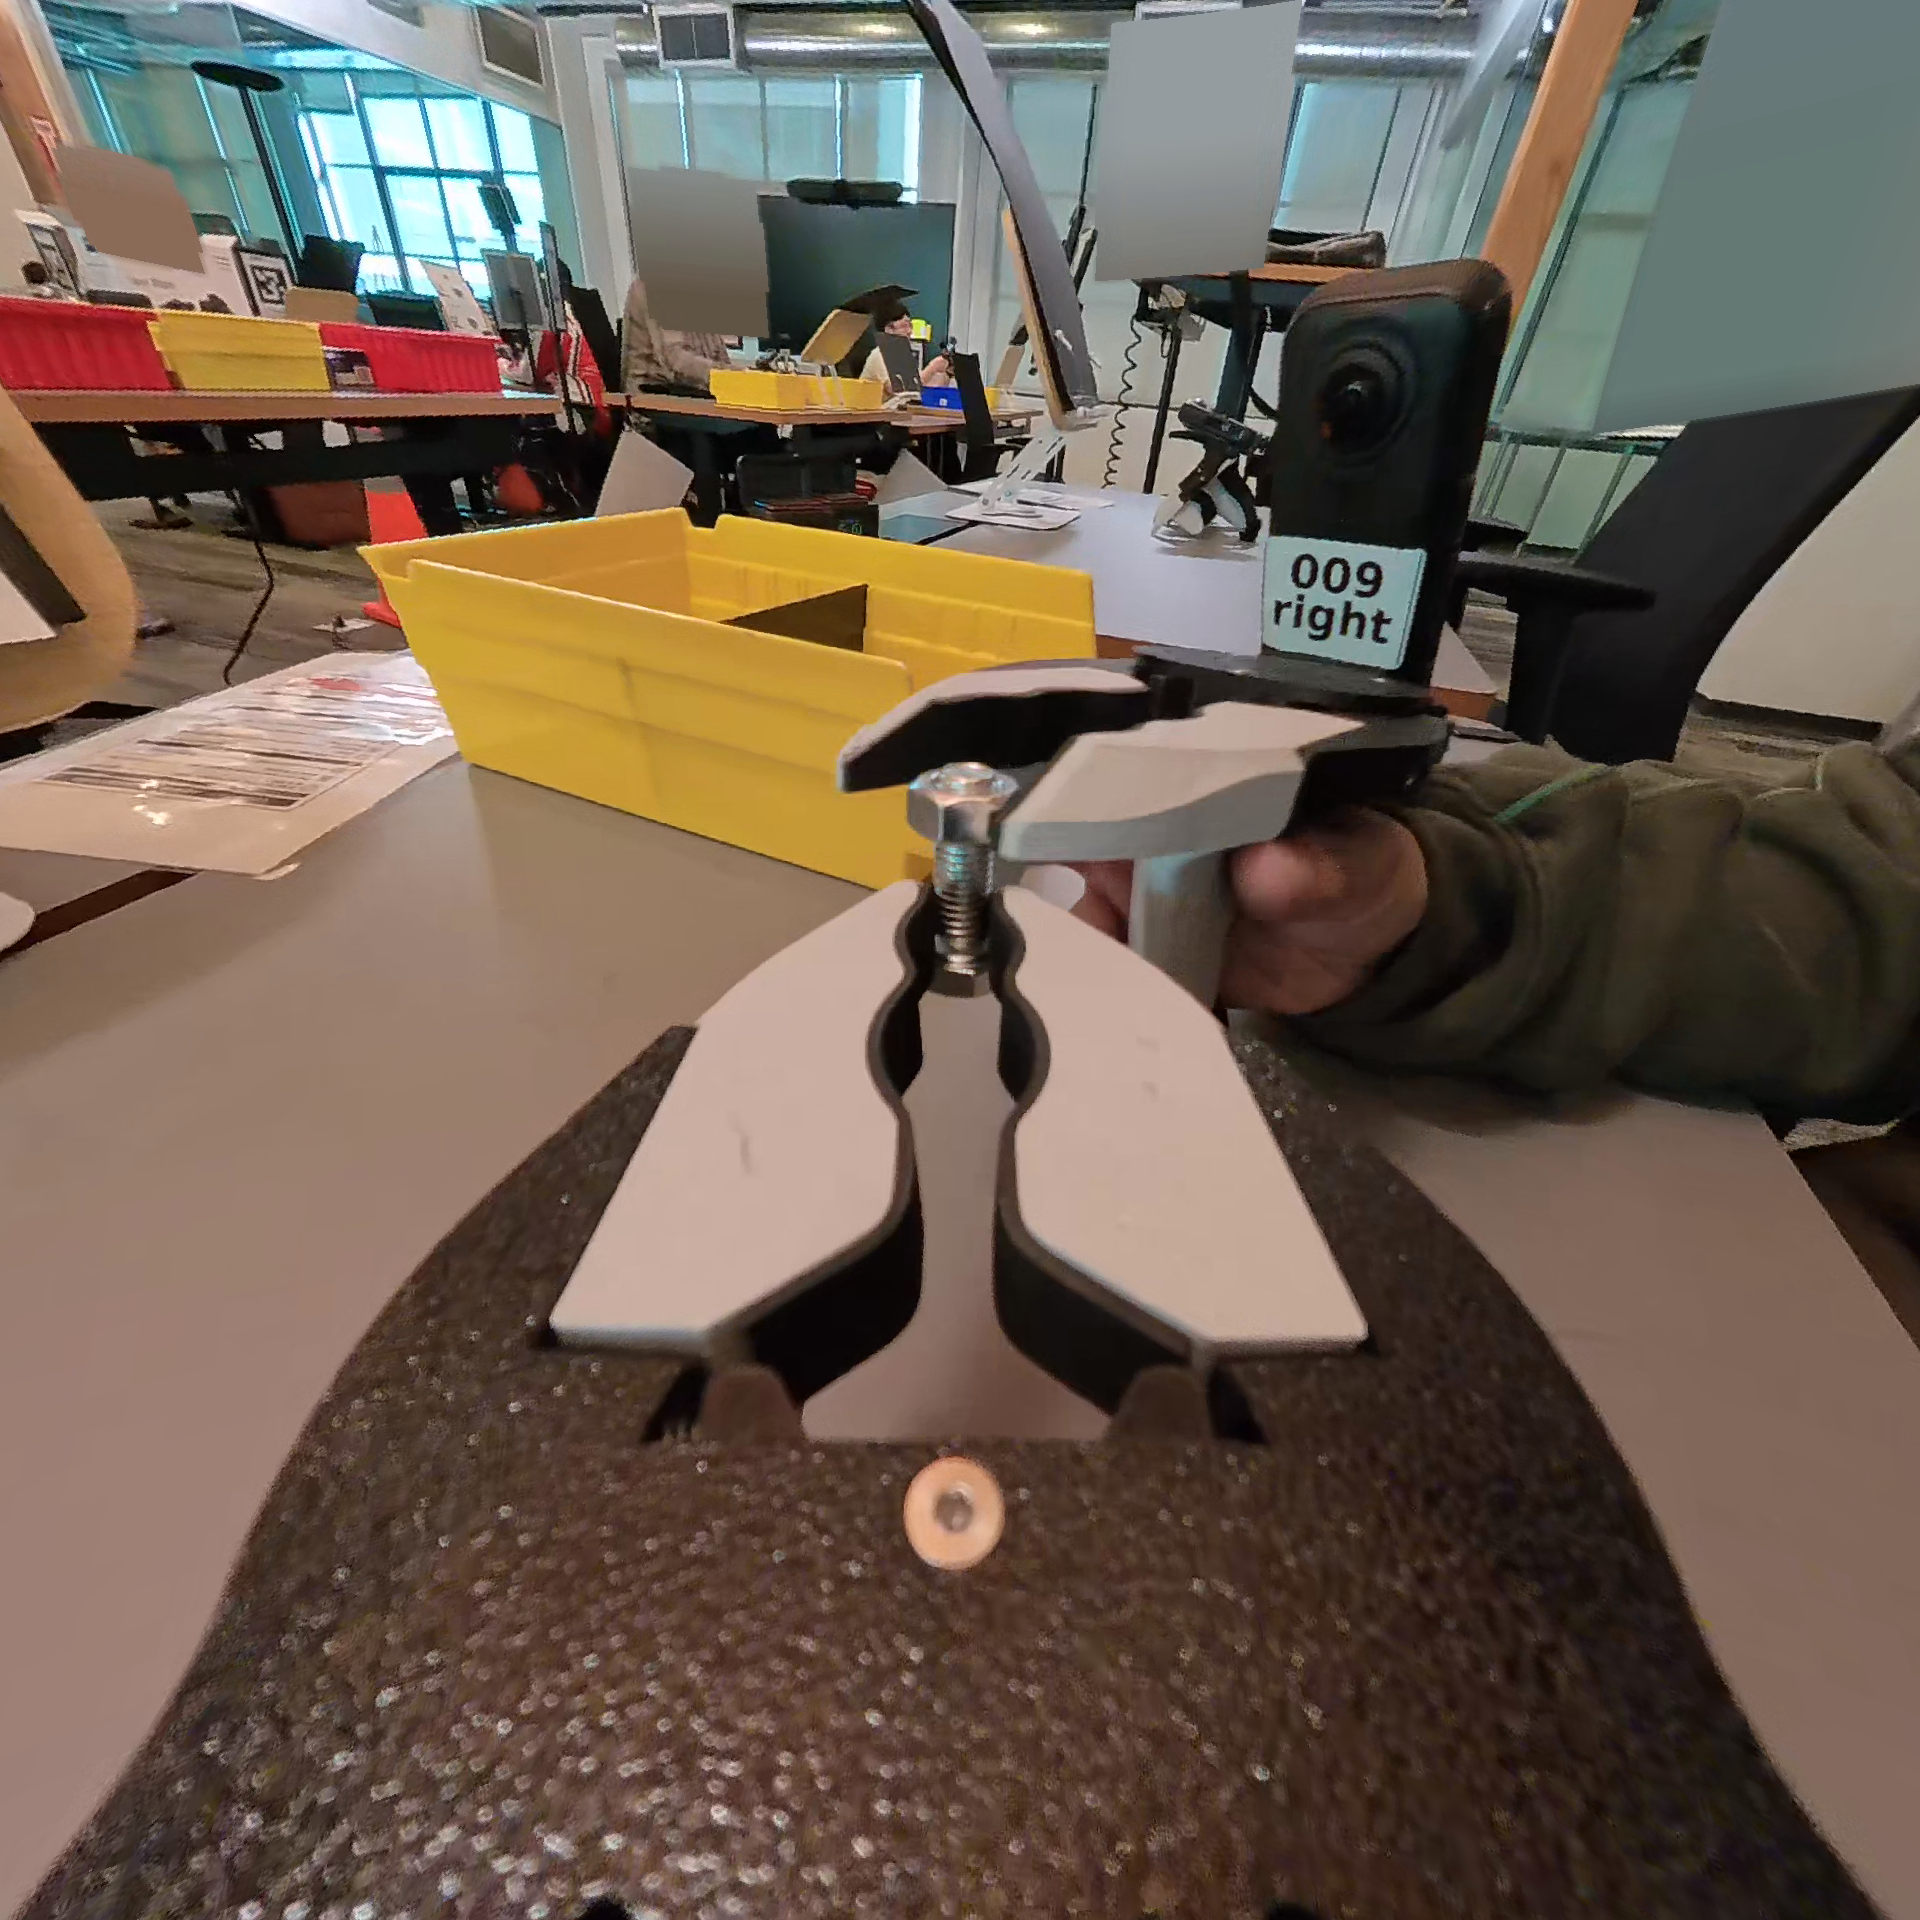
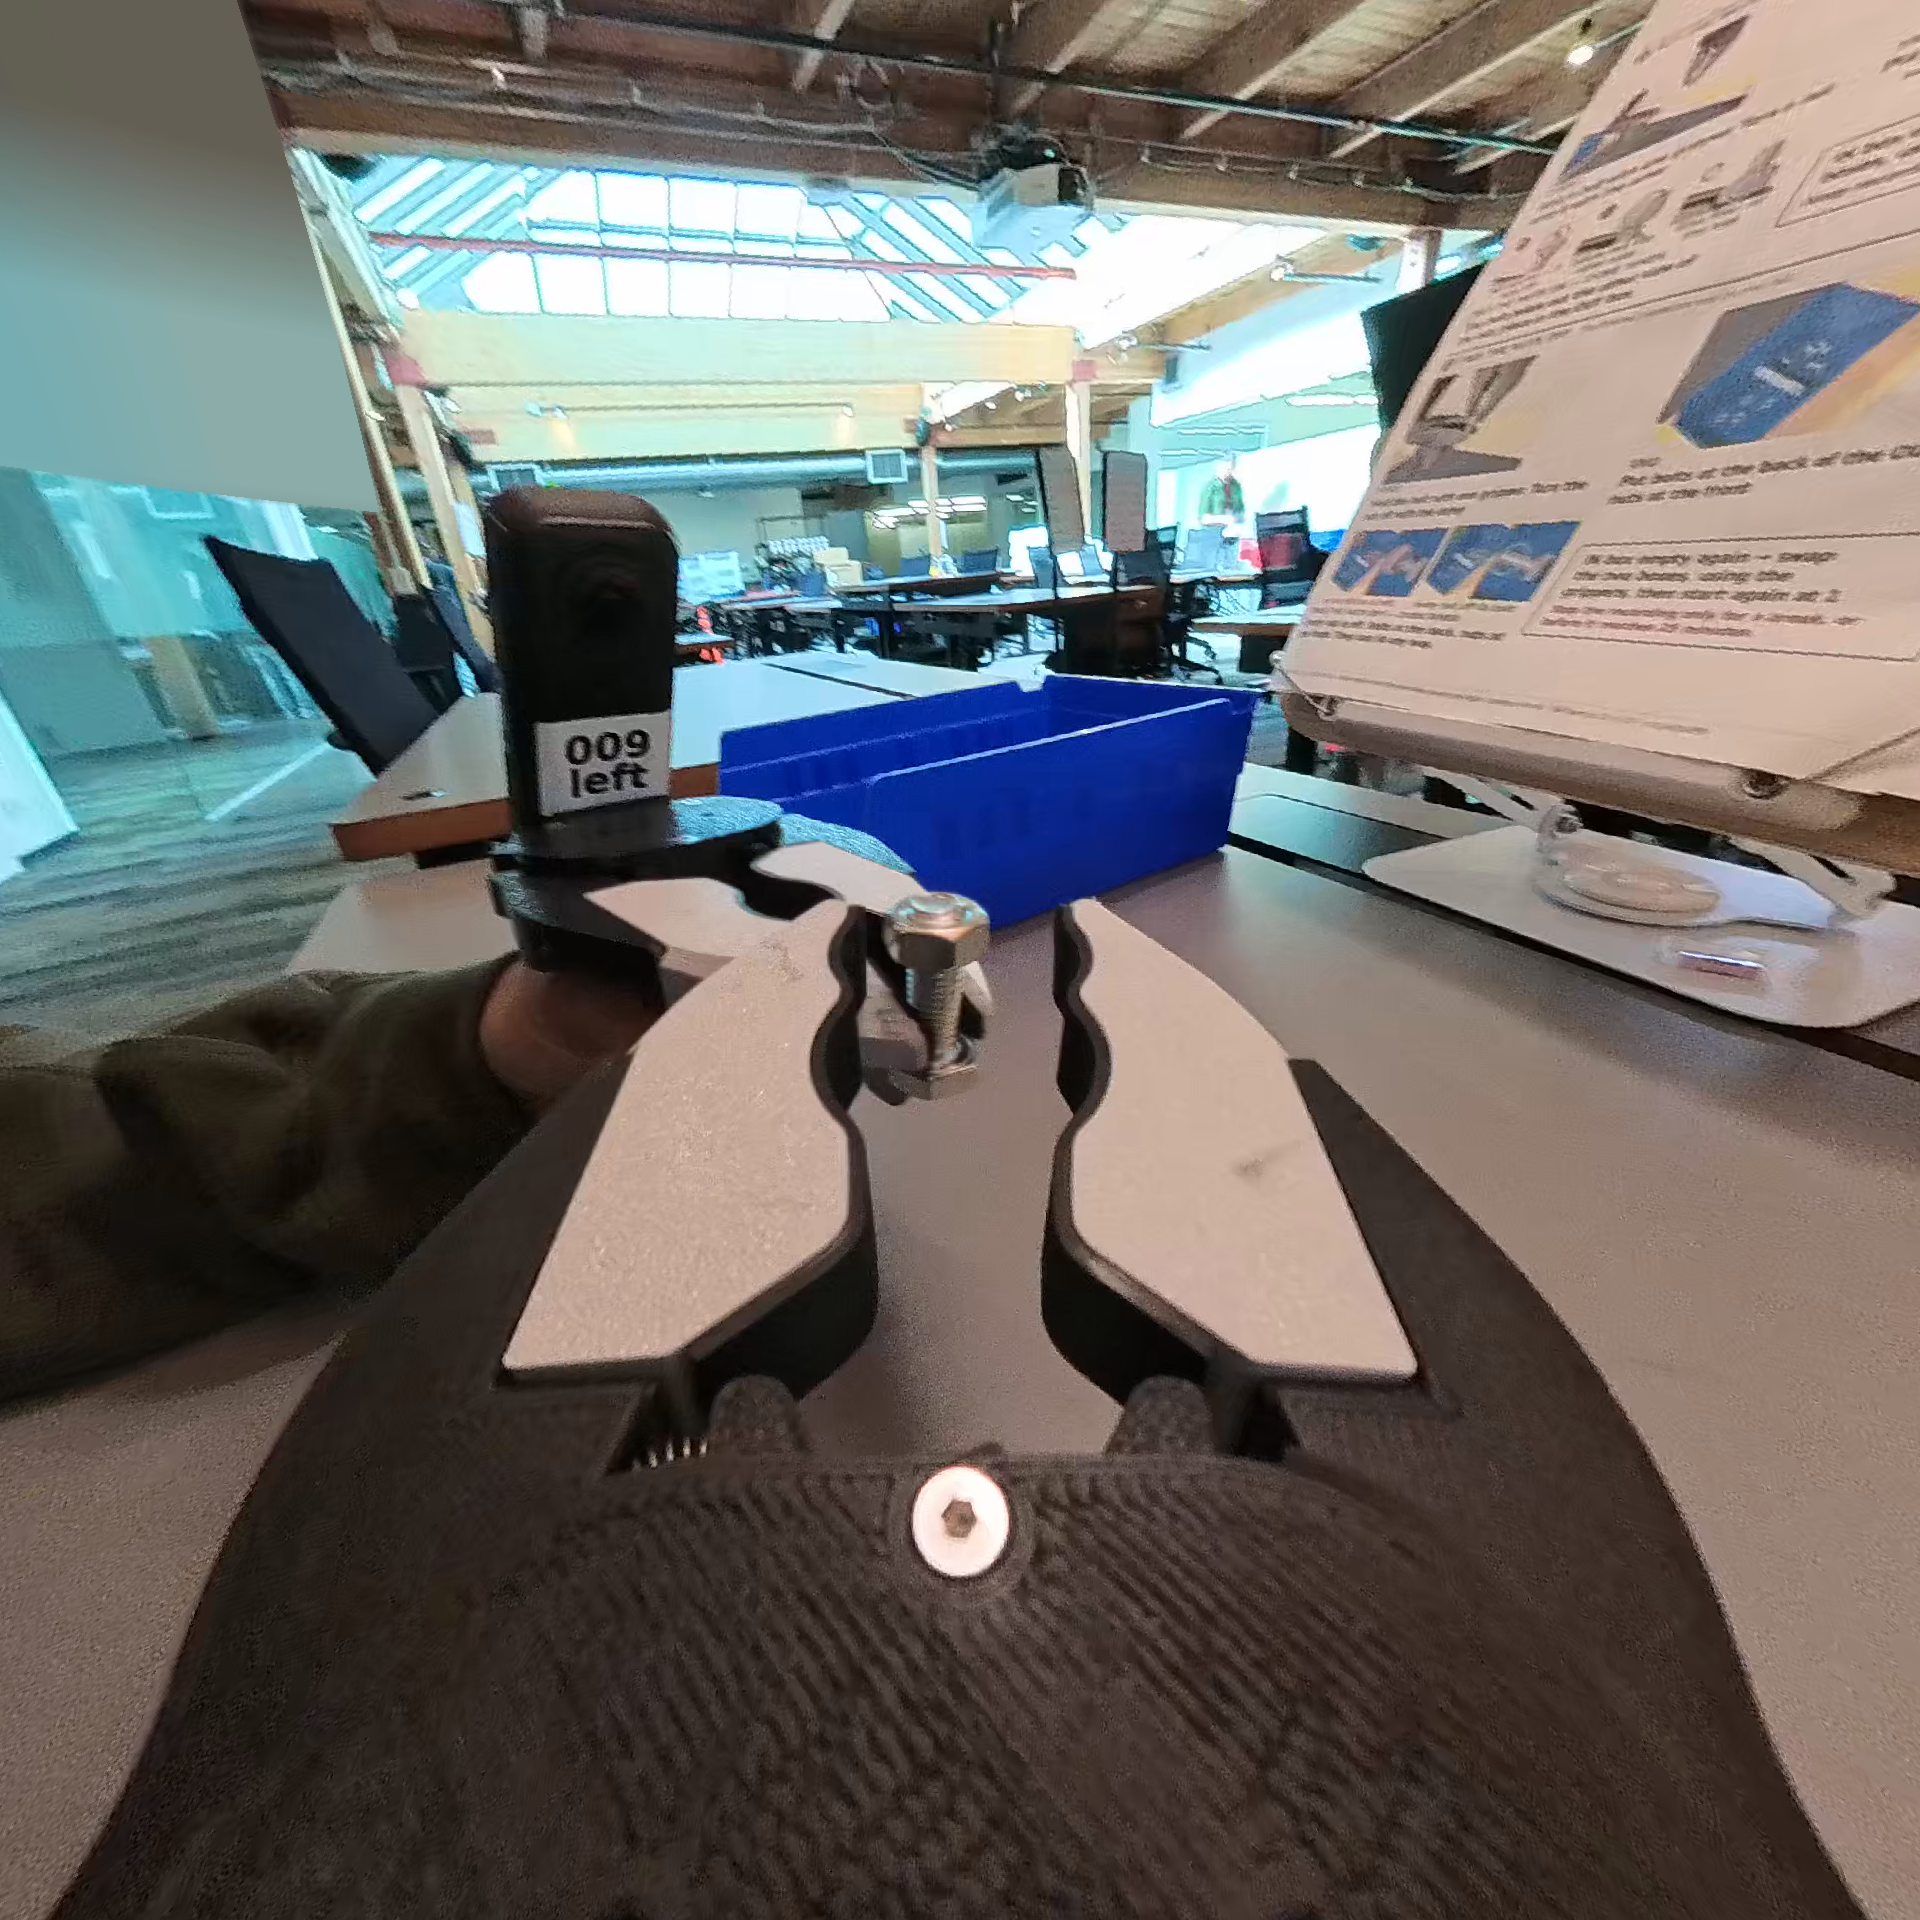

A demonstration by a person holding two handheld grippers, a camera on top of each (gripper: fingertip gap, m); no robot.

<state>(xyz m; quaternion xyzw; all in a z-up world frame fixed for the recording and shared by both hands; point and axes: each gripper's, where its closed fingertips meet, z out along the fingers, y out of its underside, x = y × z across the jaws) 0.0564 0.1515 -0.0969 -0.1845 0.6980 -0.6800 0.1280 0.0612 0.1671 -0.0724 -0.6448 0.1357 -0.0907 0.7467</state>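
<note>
A silver hex bolt (image 1: 961,821) stands upright with a nut (image 1: 961,961) threaded on its lower end. My left gripper (image 1: 961,920) is shut on the nut and holds it just above the grey table (image 1: 312,1091). My right gripper (image 1: 940,795) comes in from the right, its fingers spread on either side of the bolt head. In the right wrist view the bolt (image 2: 935,977) sits between the open fingers of my right gripper (image 2: 956,925), nearer the left one. The left gripper (image 2: 920,1070) grips the nut (image 2: 943,1083) from the left.
A yellow bin (image 1: 644,675) with a dark divider stands behind the bolt, with a laminated sheet (image 1: 229,748) to its left. A blue bin (image 2: 1039,821) stands beyond the grippers, and a printed sheet on a stand (image 2: 1662,436) to its right. A black chair (image 1: 1714,582) stands off the table's right. The tips of both grippers are at nearly the same place.
</note>
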